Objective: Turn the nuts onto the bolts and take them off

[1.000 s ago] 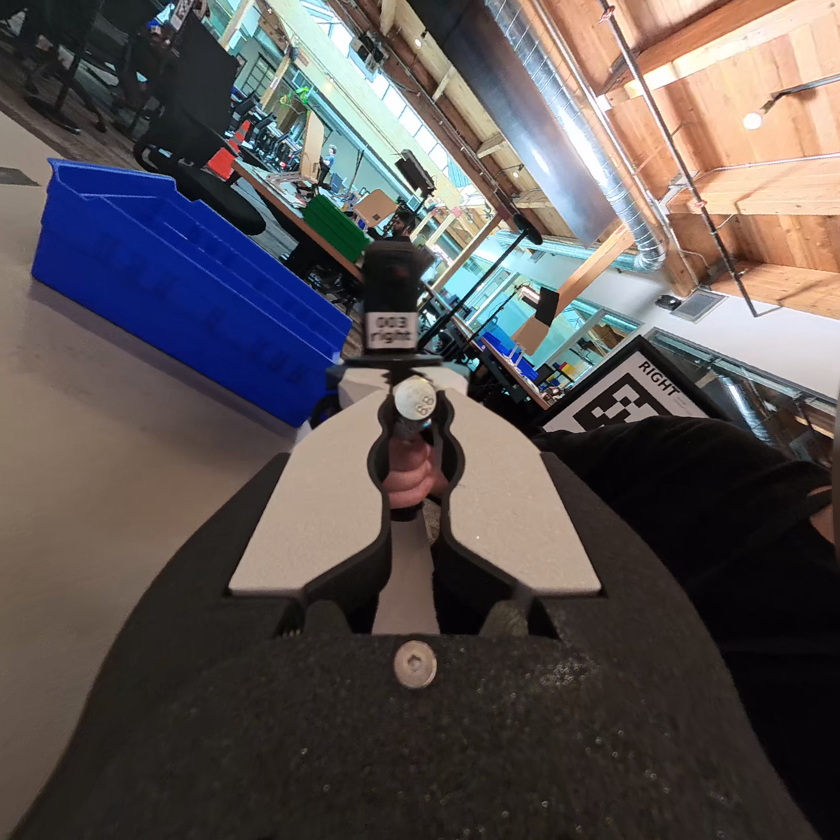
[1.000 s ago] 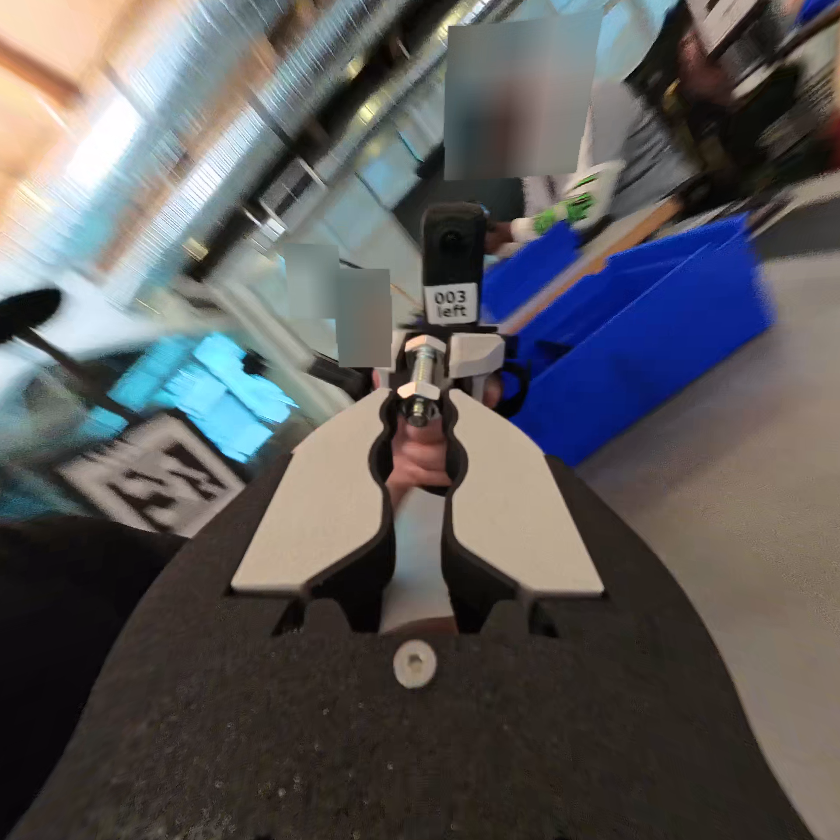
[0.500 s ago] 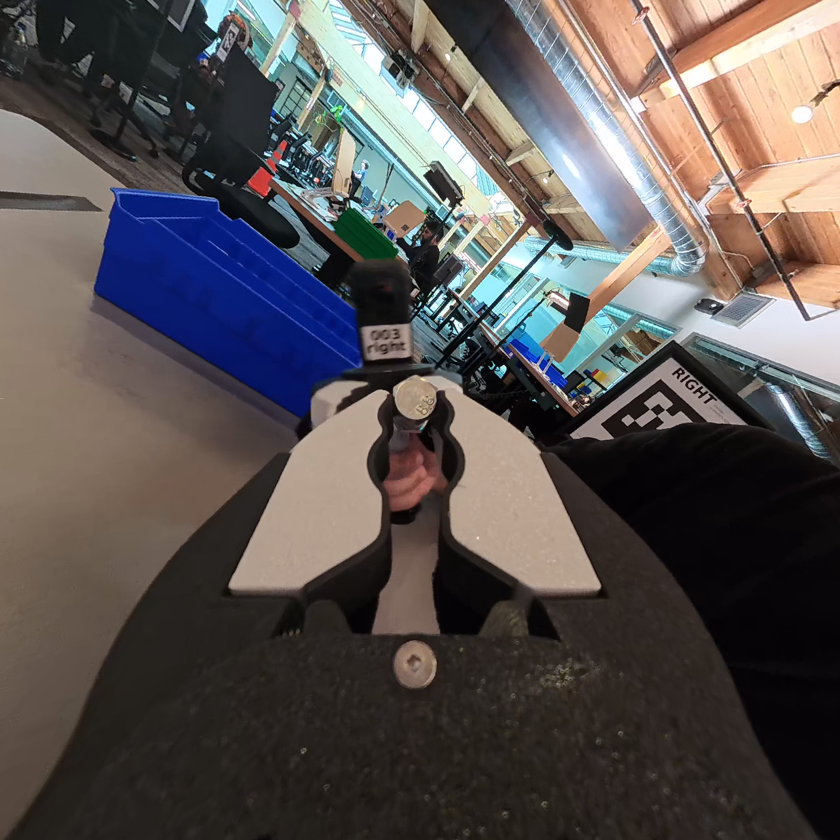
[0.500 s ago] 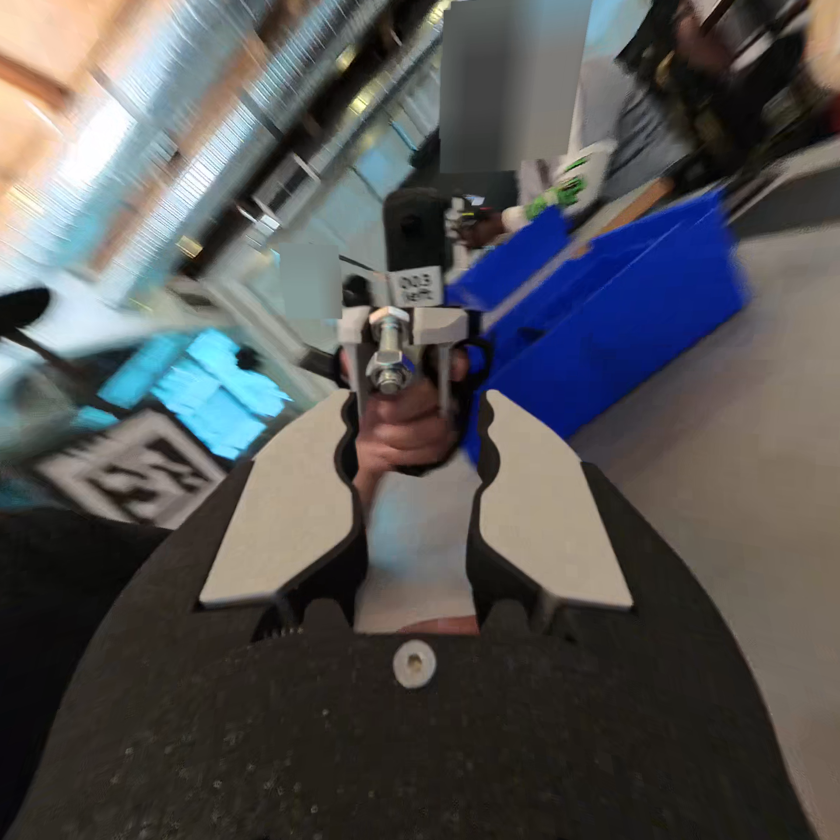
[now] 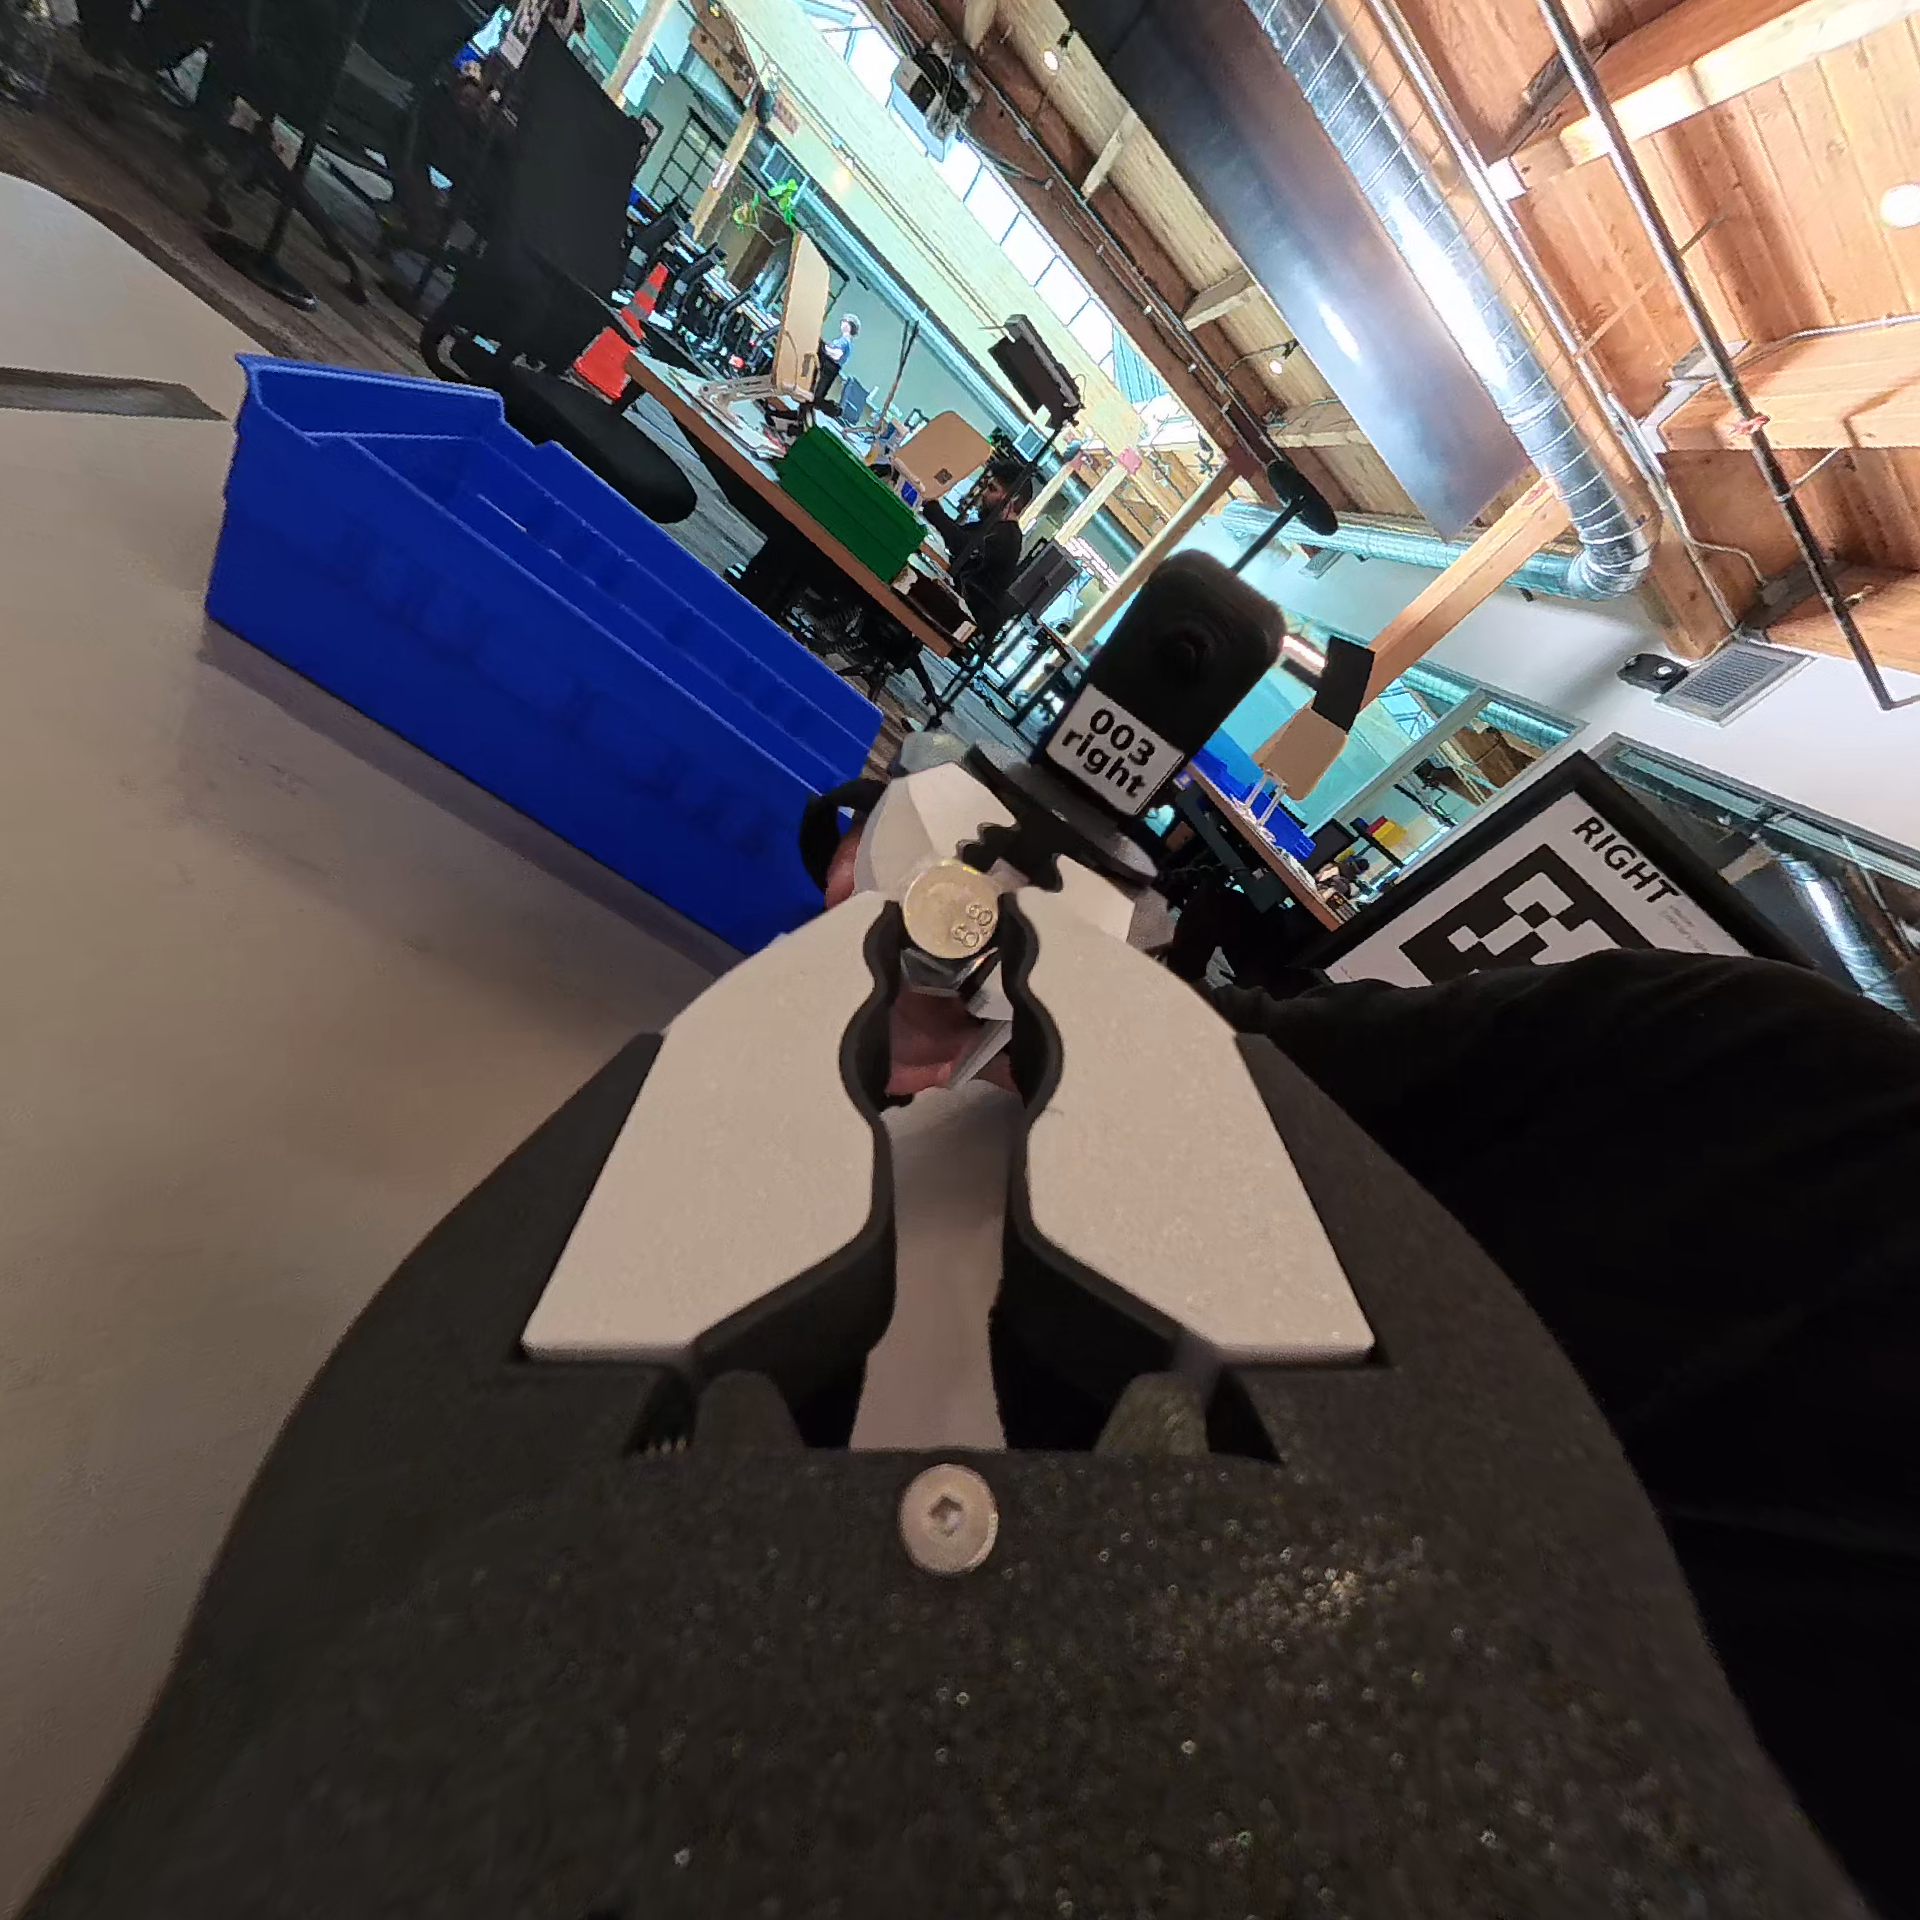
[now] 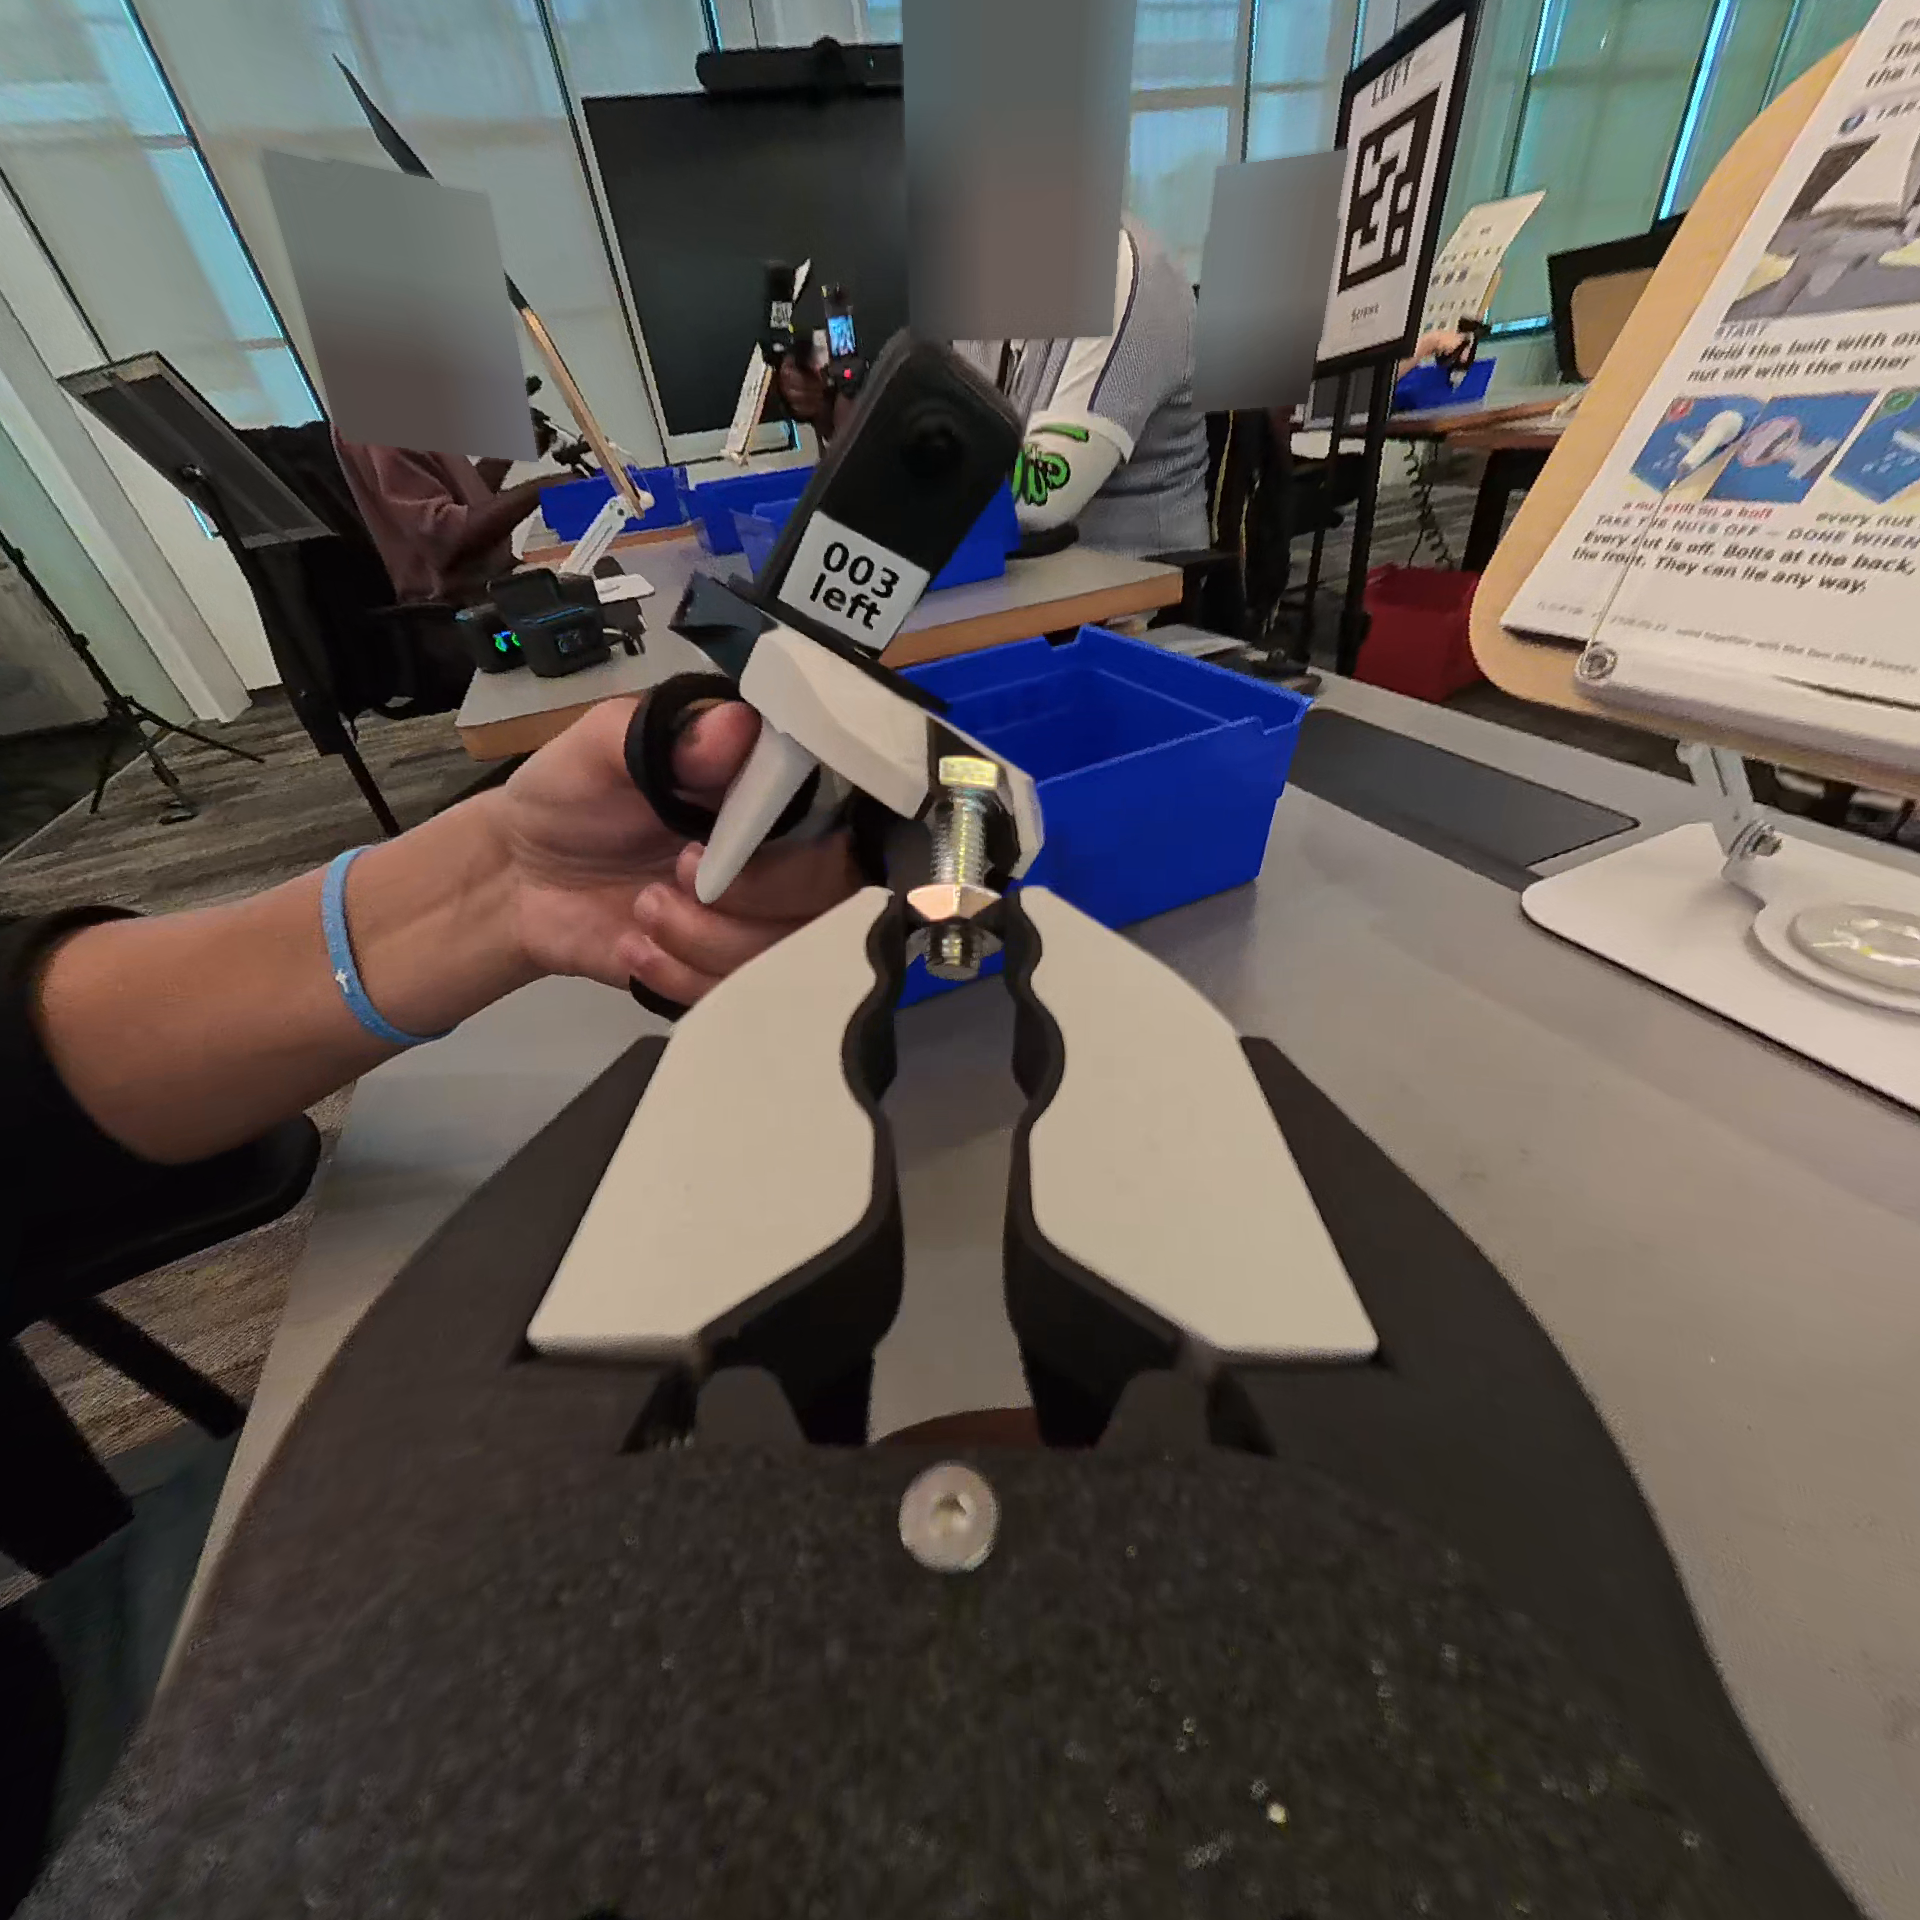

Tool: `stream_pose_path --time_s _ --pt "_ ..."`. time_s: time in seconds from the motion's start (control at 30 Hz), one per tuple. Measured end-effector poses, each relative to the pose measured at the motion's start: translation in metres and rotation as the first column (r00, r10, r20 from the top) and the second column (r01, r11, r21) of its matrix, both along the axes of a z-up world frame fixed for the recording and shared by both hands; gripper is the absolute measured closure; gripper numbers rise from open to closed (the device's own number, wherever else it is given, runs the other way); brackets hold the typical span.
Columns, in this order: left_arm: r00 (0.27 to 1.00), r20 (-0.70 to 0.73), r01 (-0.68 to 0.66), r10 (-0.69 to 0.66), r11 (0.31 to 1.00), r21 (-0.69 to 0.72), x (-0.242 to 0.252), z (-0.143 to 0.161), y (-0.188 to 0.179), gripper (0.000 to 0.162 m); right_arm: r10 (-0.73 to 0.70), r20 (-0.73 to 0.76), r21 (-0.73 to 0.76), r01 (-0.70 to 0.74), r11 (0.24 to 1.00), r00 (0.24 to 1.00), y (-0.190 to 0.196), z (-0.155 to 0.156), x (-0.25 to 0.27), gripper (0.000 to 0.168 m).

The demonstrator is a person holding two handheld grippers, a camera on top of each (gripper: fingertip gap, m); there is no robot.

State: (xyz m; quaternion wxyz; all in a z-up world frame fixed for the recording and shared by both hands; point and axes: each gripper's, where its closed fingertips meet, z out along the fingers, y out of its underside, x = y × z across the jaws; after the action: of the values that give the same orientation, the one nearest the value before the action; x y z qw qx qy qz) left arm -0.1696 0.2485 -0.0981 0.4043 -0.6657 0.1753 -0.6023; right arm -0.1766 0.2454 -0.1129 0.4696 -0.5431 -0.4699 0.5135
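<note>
My left gripper [image 5: 951, 935] is shut on the head of a silver bolt [image 5: 951, 920] and holds it above the table. In the right wrist view the left gripper [image 6: 971, 805] grips the bolt [image 6: 961, 842] by its head, with the threaded shank pointing down at me. A hex nut [image 6: 951, 902] sits near the end of the thread. My right gripper [image 6: 951, 920] is shut on the nut, one fingertip on each side. The right gripper [image 5: 1003, 862] faces the left wrist view from just behind the bolt head.
A blue bin [image 6: 1122, 748] stands on the grey table [image 6: 1507, 1091] just behind the bolt; it also shows in the left wrist view [image 5: 520, 623]. An instruction sheet on a white stand [image 6: 1766, 416] is at the right. People sit at tables farther back. My two grippers' fingertips are within a few centimetres of each other.
The right gripper opened and came off the nut half a second ago, turned back, and is now shut on the nut again. The left gripper kept hold of the bolt.
</note>
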Motion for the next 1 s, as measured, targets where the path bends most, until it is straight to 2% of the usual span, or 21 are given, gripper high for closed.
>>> stream_pose_path --time_s 0.1,0.2,0.23,0.3,0.4,0.47,0.5,0.57,0.67,0.7,0.8,0.9,1.0 --pt "1.0 0.009 -0.016 0.016 1.0 -0.009 -0.002 0.002 0.0 0.144 0.026 0.025 -0.023 -0.026 0.999 0.999 -0.001 0.002 0.0 0.151" --pt "0.992 0.045 -0.12 0.121 0.993 -0.015 -0.014 0.006 -0.004 0.107 -0.023 0.069 0.065 0.018 0.998 0.997 0.005 0.014 0.01 0.151" --pt "0.984 0.036 -0.175 0.174 0.985 0.002 -0.018 0.004 -0.008 0.101 -0.049 0.074 0.103 0.041 0.994 0.996 0.01 0.025 0.017 0.151" --pt "0.961 0.034 -0.275 0.274 0.959 0.066 -0.019 -0.001 -0.023 0.1 -0.132 0.07 0.192 0.117 0.974 0.989 0.025 0.055 0.039 0.152" --pt "0.939 0.032 -0.343 0.341 0.933 0.113 -0.002 -0.015 -0.05 0.101 -0.281 0.068 0.266 0.254 0.93 0.957 0.064 0.101 0.092 0.151" --pt "0.945 0.004 -0.325 0.327 0.939 0.113 0.015 -0.03 -0.064 0.101 -0.378 0.146 0.255 0.335 0.907 0.914 0.099 0.107 0.137 0.151" --pt "0.948 -0.017 -0.313 0.317 0.943 0.111 0.022 -0.037 -0.069 0.101 -0.436 0.196 0.246 0.387 0.889 0.878 0.119 0.101 0.161 0.151" --pt "0.953 -0.062 -0.29 0.297 0.951 0.105 0.034 -0.051 -0.073 0.104 -0.498 0.369 0.189 0.461 0.867 0.785 0.155 0.065 0.204 0.151" --pt "0.969 -0.098 -0.219 0.228 0.971 0.096 0.05 -0.063 -0.076 0.106 -0.419 0.673 0.009 0.559 0.829 0.61 0.187 -0.022 0.245 0.15" --pt "0.972 -0.113 -0.196 0.207 0.976 0.096 0.054 -0.066 -0.077 0.106 -0.369 0.729 -0.054 0.585 0.809 0.577 0.192 -0.047 0.249 0.15" --pt "0.973 -0.138 -0.172 0.186 0.979 0.106 0.059 -0.069 -0.078 0.11 -0.231 0.77 -0.212 0.58 0.786 0.595 0.191 -0.097 0.235 0.15" --pt "0.976 -0.133 -0.158 0.172 0.981 0.112 0.06 -0.066 -0.082 0.11 -0.262 0.823 -0.122 0.608 0.785 0.504 0.204 -0.129 0.237 0.15" --pt "0.972 -0.155 -0.154 0.174 0.979 0.134 0.06 -0.066 -0.084 0.111 -0.229 0.821 -0.164 0.6 0.783 0.523 0.206 -0.148 0.227 0.15"
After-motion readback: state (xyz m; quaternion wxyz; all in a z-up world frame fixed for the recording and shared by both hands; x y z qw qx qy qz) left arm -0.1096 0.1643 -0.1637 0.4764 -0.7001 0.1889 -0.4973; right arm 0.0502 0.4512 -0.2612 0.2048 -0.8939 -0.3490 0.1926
